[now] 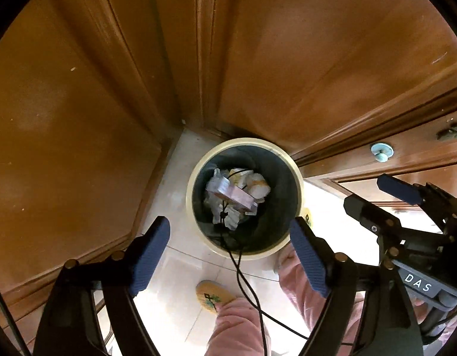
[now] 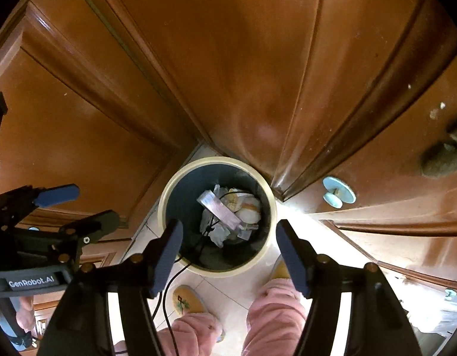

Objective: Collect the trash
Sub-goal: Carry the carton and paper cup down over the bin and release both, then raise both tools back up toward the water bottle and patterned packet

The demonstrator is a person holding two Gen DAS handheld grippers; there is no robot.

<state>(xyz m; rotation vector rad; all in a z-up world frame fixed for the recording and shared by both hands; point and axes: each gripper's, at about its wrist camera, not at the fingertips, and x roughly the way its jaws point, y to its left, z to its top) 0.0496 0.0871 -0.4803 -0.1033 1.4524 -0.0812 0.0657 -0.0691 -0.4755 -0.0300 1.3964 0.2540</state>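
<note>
I have both tools hanging over the bin (image 1: 244, 198), pointing almost straight down. The left tool (image 1: 229, 255) is released, its blue pads spread wide with nothing between them; the right tool (image 2: 227, 255) is likewise released and empty. The trash (image 1: 235, 195) sits inside the bin: crumpled white paper and wrappers with a pale pink box (image 2: 221, 210) lying on top. The bin stands on the tiled floor (image 1: 183, 255) in a corner between the wooden cupboard doors (image 1: 317, 59).

My worry is the black cable (image 1: 243, 279) that trails from the rig over the near rim and down into the bin. If I reach in or lift, I judge it could snag on the rim or the trash and tip the bin. The person's slippers (image 2: 188, 301) and pink trouser legs (image 2: 273, 317) stand right by the bin, so a knock could shift it. The two tools are also close together and could clash.
</note>
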